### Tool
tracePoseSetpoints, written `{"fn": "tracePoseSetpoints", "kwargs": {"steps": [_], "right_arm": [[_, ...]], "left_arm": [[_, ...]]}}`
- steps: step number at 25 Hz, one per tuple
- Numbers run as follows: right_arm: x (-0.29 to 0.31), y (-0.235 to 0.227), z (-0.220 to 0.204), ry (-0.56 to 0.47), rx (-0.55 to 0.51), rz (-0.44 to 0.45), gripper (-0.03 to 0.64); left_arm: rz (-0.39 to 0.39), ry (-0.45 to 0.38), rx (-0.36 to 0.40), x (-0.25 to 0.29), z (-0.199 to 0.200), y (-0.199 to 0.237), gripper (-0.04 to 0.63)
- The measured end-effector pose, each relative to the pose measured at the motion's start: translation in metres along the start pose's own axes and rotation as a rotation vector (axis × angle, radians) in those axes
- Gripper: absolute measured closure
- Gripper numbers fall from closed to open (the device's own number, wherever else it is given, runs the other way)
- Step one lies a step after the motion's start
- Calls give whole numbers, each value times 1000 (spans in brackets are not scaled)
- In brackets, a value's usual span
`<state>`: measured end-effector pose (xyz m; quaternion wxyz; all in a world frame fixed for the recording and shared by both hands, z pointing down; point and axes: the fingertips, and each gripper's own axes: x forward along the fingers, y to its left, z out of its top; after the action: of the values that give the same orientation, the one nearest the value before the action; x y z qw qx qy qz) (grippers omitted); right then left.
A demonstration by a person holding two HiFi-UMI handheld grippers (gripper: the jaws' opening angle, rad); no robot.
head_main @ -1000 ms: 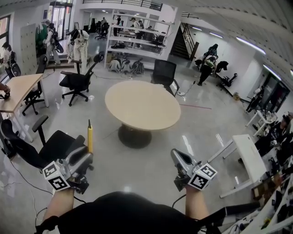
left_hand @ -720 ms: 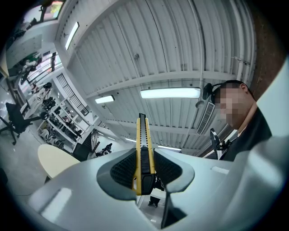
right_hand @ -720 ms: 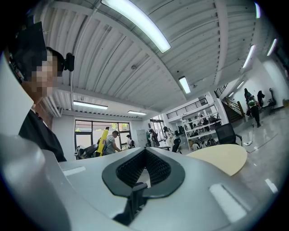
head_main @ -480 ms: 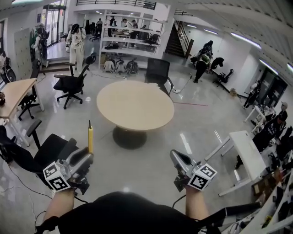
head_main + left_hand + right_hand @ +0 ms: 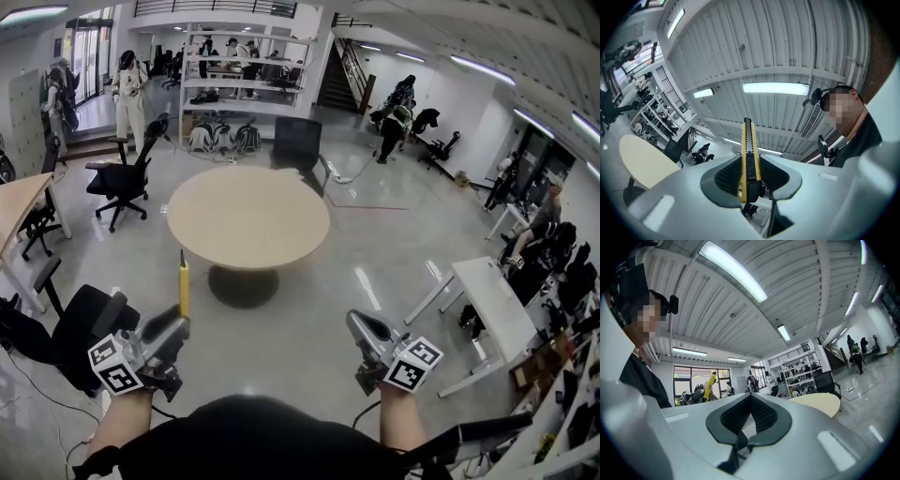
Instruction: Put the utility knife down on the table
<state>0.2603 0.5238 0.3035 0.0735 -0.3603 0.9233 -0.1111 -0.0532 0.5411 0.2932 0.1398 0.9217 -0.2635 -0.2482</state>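
A yellow and black utility knife (image 5: 184, 286) stands upright in my left gripper (image 5: 173, 328), whose jaws are shut on its lower end. In the left gripper view the knife (image 5: 749, 154) rises between the black pads, blade end up. My right gripper (image 5: 361, 323) is held at the same height on the right, shut with nothing in it; its pads meet at the tips (image 5: 751, 397). The round beige table (image 5: 248, 217) stands ahead on the grey floor, beyond both grippers, with a bare top. It also shows as the table (image 5: 820, 401) in the right gripper view.
A black office chair (image 5: 80, 328) is close on the left, and a wooden desk (image 5: 19, 202) stands further left. A white desk (image 5: 492, 305) stands at the right. Another black chair (image 5: 298, 141) is behind the round table. Shelves and several people are at the back.
The whole scene has slid left and nearer in the head view: the round table has drifted towards the left. Both grippers keep their places in the frame, the knife still held upright.
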Motion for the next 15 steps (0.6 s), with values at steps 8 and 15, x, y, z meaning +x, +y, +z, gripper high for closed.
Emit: {"fn": "tracePoseSetpoints", "kwargs": {"steps": [8, 15], "right_arm": [[-19, -43, -5, 4, 25, -11, 603], [8, -60, -13, 24, 45, -43, 603]], "left_arm": [[-7, 40, -20, 42, -29, 2, 479], [-16, 43, -55, 51, -24, 43, 479]]}}
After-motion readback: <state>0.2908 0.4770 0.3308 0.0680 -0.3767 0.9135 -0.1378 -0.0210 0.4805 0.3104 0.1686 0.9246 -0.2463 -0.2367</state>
